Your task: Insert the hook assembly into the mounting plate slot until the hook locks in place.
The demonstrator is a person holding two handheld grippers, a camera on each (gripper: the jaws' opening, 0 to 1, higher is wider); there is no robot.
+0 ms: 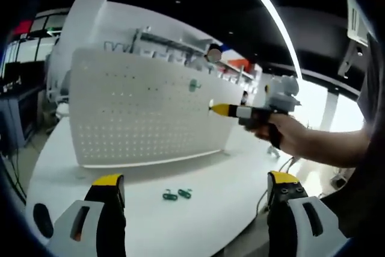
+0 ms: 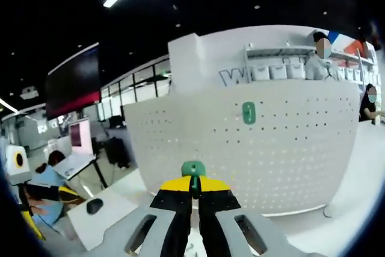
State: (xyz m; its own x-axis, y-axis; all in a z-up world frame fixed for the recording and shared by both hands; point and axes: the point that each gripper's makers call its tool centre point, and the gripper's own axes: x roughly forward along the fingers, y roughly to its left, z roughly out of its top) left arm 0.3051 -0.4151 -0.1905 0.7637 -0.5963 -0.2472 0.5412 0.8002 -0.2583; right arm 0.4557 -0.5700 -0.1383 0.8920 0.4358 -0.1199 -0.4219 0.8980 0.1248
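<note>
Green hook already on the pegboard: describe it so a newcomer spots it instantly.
Find the white perforated pegboard standing upright on the white table. High on its face sits one small green hook, an upright rounded tab. It is the only coloured piece mounted on the board; other green hooks lie on the table.

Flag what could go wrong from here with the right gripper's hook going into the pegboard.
1. The right gripper pinches the green hook by a narrow edge; it may twist on contact with the pegboard.
2. A hook already hangs there; crowding could knock it.
3. Two spare hooks lie near the table edge.
</note>
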